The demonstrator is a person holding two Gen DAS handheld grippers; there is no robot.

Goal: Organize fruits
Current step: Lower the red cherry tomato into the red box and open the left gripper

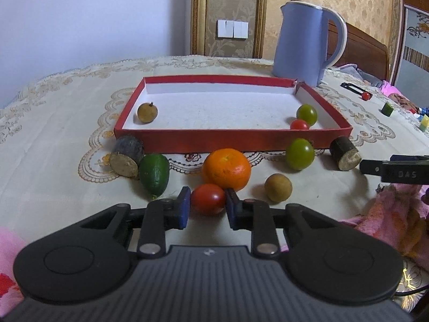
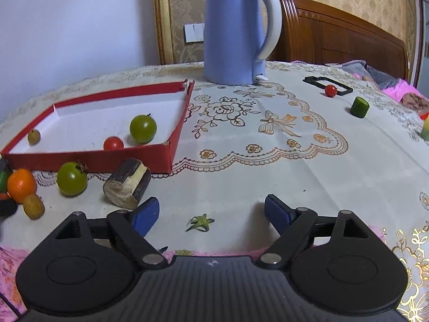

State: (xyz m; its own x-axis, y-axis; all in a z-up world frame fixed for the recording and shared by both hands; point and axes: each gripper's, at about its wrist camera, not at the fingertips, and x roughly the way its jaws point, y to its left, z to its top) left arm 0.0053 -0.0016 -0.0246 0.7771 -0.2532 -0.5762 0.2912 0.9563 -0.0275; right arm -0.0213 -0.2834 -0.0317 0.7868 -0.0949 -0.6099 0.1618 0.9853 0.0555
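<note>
Left hand-held gripper [image 1: 207, 204] clamped on one red tomato [image 1: 207, 199]; three fruits in one red tray [image 1: 214, 141]

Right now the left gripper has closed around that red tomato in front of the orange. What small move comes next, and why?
Probably lift the left gripper straight up a little. Its pads sit against both sides of the red tomato, which touches the orange, so rising first should clear it before carrying toward the red tray. The right gripper is open and holds nothing.

Probably a bedroom (wooden headboard [image 2: 335, 35])
</note>
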